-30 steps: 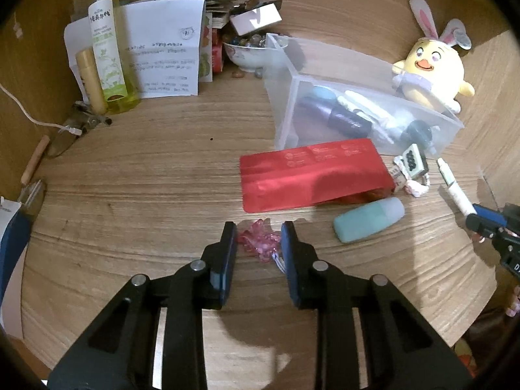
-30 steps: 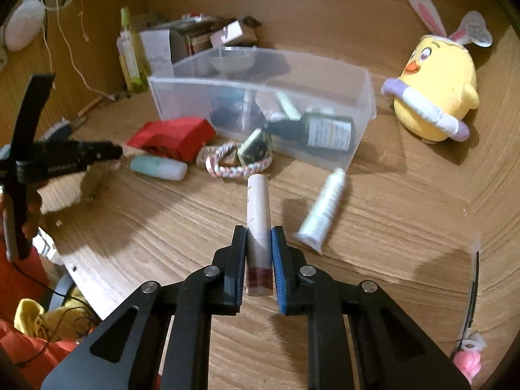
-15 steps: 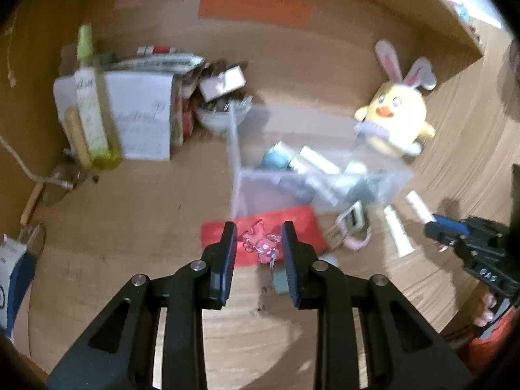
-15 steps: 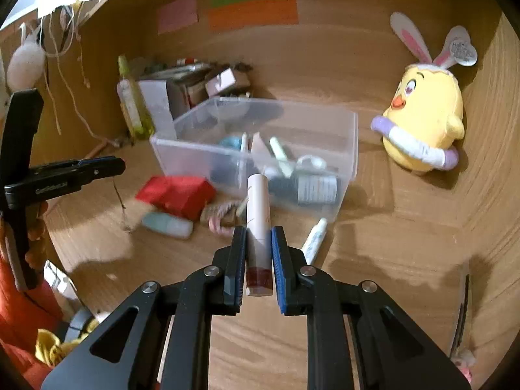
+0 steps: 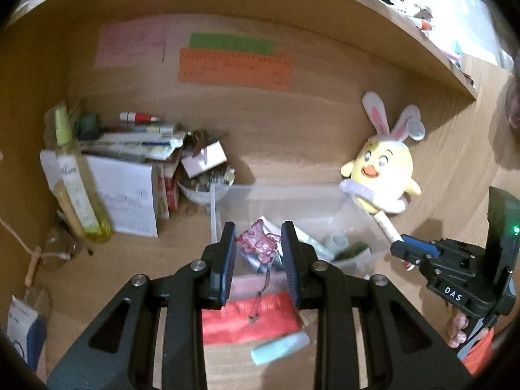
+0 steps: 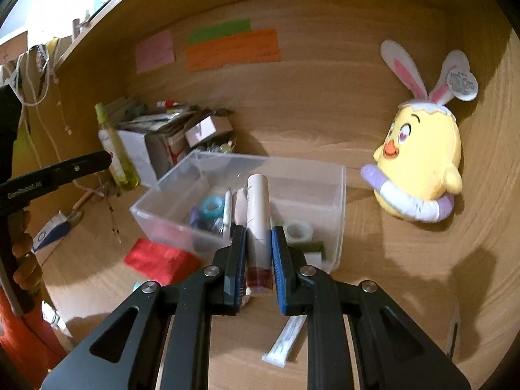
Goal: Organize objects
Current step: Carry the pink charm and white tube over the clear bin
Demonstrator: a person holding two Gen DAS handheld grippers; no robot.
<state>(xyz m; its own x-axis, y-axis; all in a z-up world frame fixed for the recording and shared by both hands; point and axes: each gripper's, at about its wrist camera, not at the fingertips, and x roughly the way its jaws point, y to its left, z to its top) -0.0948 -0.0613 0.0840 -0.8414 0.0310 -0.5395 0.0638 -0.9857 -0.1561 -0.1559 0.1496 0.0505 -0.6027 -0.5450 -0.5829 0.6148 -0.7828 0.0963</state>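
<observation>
My left gripper (image 5: pixel 256 243) is shut on a pink trinket (image 5: pixel 258 242) with a thin chain dangling below, held in the air above the clear plastic bin (image 5: pixel 292 195). My right gripper (image 6: pixel 257 237) is shut on a beige tube with a dark red end (image 6: pixel 257 214), held above the near side of the clear bin (image 6: pixel 338 195). The bin holds several small toiletries. The right gripper and its tube also show in the left wrist view (image 5: pixel 385 227). The left gripper's finger shows in the right wrist view (image 6: pixel 78 169).
A red pouch (image 5: pixel 250 318) and a pale teal tube (image 5: pixel 279 352) lie in front of the bin. A white tube (image 6: pixel 286 338) lies on the desk. A yellow bunny-eared plush (image 6: pixel 422 156) sits right. A green bottle (image 5: pixel 76 191), boxes and a bowl crowd the back left.
Both grippers have risen from the desk with their objects and now hang over the bin. The pink trinket left the desk surface; the beige tube moved forward over the bin.
</observation>
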